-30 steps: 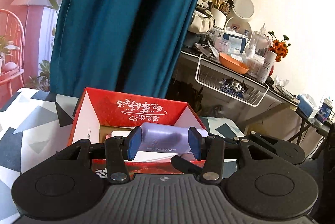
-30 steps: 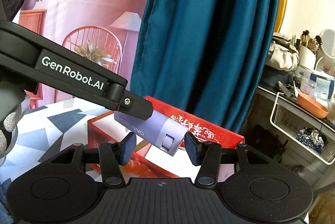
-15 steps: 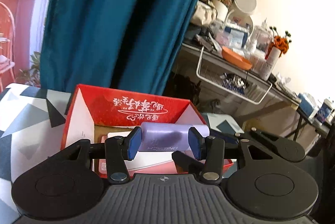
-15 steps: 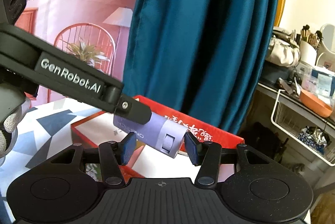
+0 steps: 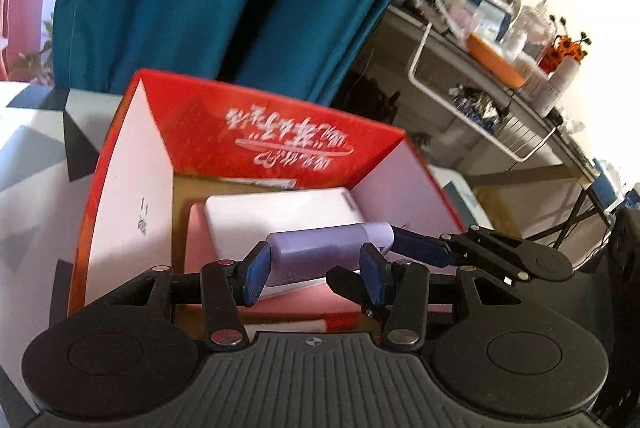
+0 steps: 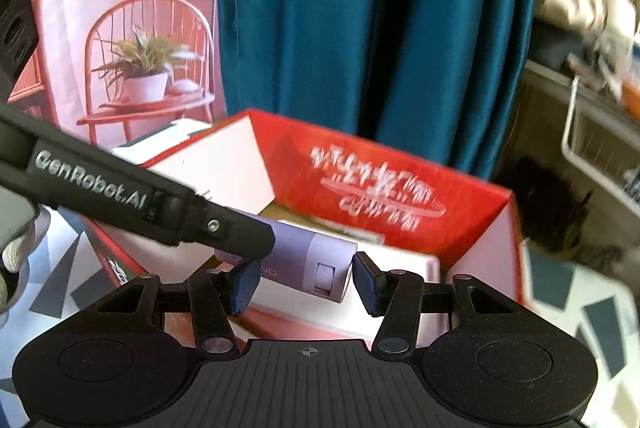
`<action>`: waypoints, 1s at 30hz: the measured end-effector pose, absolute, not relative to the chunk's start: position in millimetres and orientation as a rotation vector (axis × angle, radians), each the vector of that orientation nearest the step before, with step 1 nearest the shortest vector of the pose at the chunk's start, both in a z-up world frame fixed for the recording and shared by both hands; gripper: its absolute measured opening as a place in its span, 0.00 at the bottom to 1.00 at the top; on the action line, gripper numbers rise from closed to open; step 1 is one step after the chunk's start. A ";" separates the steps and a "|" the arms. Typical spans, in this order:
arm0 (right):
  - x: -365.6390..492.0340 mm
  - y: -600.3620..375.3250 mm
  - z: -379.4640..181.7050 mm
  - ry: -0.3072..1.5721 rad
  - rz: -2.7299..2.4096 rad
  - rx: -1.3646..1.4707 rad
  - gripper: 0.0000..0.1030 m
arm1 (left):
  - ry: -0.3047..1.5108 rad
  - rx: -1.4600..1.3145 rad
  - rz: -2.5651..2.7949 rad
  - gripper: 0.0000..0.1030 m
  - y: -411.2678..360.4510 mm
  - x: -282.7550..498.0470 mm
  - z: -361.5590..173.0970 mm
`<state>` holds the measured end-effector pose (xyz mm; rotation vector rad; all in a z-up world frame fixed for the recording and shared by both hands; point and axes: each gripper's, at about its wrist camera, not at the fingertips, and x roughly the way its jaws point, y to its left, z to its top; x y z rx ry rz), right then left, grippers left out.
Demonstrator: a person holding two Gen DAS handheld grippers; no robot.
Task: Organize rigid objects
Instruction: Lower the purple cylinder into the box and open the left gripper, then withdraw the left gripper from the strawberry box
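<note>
Both grippers clamp one lilac plastic cylinder (image 5: 320, 255), the left gripper (image 5: 316, 278) across its length and the right gripper (image 6: 304, 283) at its paler capped end, holding it level above the open red cardboard box (image 5: 280, 131). Below it, a white flat slab (image 5: 280, 214) lies on a pink flat case (image 5: 304, 304) inside the box. Bare brown floor shows only along the left white inner wall, and the red far wall stands well clear behind.

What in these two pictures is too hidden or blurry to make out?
- White lettering on the red box: blurred in both views.
- Print on the lavender device: covered by the left gripper, smeared in the right wrist view.
- Flat white and pink items under it: partly covered.
- Shelf clutter: too small, blurred.
</note>
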<state>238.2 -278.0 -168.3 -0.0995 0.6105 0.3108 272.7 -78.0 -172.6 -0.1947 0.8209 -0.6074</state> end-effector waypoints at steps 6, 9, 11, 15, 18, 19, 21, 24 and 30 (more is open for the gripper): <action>260.3 -281.5 -182.6 0.720 0.328 0.020 0.46 | 0.852 -0.189 -0.585 0.49 -76.4 286.9 -184.1; 270.3 -287.6 -187.5 0.765 0.332 0.085 0.47 | 0.866 -0.189 -0.581 0.49 -77.2 289.9 -188.3; 274.0 -291.5 -189.9 0.781 0.330 0.120 0.46 | 0.862 -0.190 -0.580 0.49 -78.8 291.5 -190.1; 276.5 -295.8 -192.4 0.793 0.300 0.149 0.39 | 0.815 -0.144 -0.594 0.46 -83.8 289.6 -184.6; 274.6 -298.6 -187.8 0.767 0.264 0.135 0.39 | 0.756 -0.098 -0.581 0.46 -84.3 286.1 -172.8; 273.2 -298.9 -185.2 0.754 0.252 0.117 0.39 | 0.740 -0.095 -0.576 0.46 -82.7 284.4 -168.6; 268.1 -298.8 -177.9 0.720 0.221 0.072 0.40 | 0.709 -0.083 -0.562 0.46 -78.0 279.1 -159.4; 257.9 -299.2 -165.1 0.668 0.185 0.012 0.41 | 0.669 -0.057 -0.510 0.46 -69.0 269.7 -146.7; 224.5 -309.1 -131.8 0.532 0.179 0.046 0.78 | 0.590 -0.075 -0.384 0.85 -38.7 232.7 -111.2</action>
